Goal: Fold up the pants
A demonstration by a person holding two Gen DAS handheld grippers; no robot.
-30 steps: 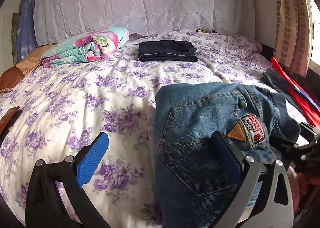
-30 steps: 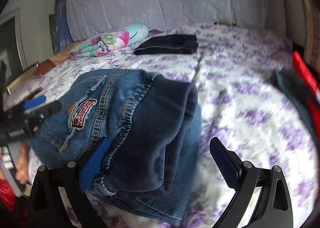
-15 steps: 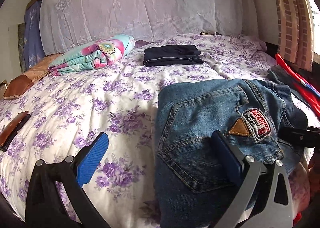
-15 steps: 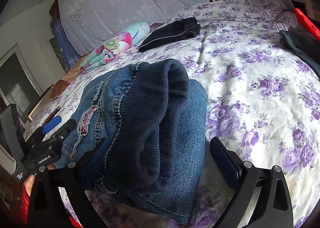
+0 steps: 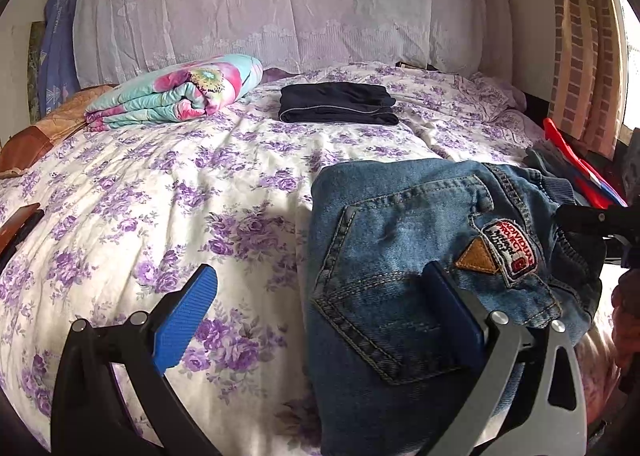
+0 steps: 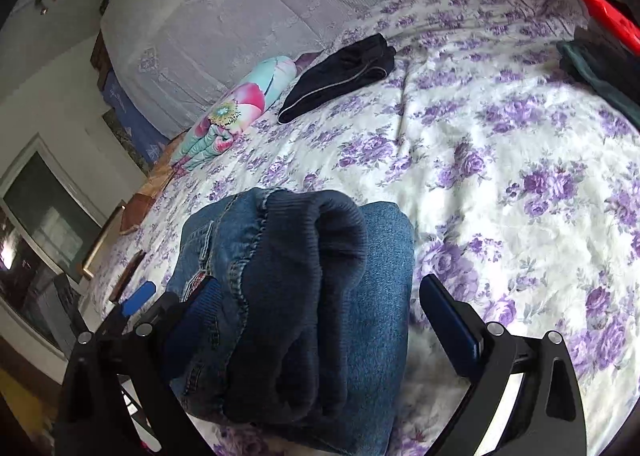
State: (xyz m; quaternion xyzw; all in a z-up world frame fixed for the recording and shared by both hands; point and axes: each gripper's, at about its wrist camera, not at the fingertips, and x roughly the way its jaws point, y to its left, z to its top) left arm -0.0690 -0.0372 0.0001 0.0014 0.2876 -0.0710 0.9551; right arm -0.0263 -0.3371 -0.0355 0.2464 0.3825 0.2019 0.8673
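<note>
Right gripper (image 6: 316, 320) now tilted and pulled back; folded jeans (image 6: 304, 296) fill the gap between its fingers (image 6: 448, 320), formerly nearer the left one.

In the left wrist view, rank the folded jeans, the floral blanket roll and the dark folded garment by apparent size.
1. Folded jeans, largest, though nearest the camera.
2. Floral blanket roll.
3. Dark folded garment, slightly smaller.

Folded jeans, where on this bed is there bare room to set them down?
Bare sheet lies left of the jeans, in front of the floral blanket and black folded pants. The right edge is crowded by a clothes pile.
</note>
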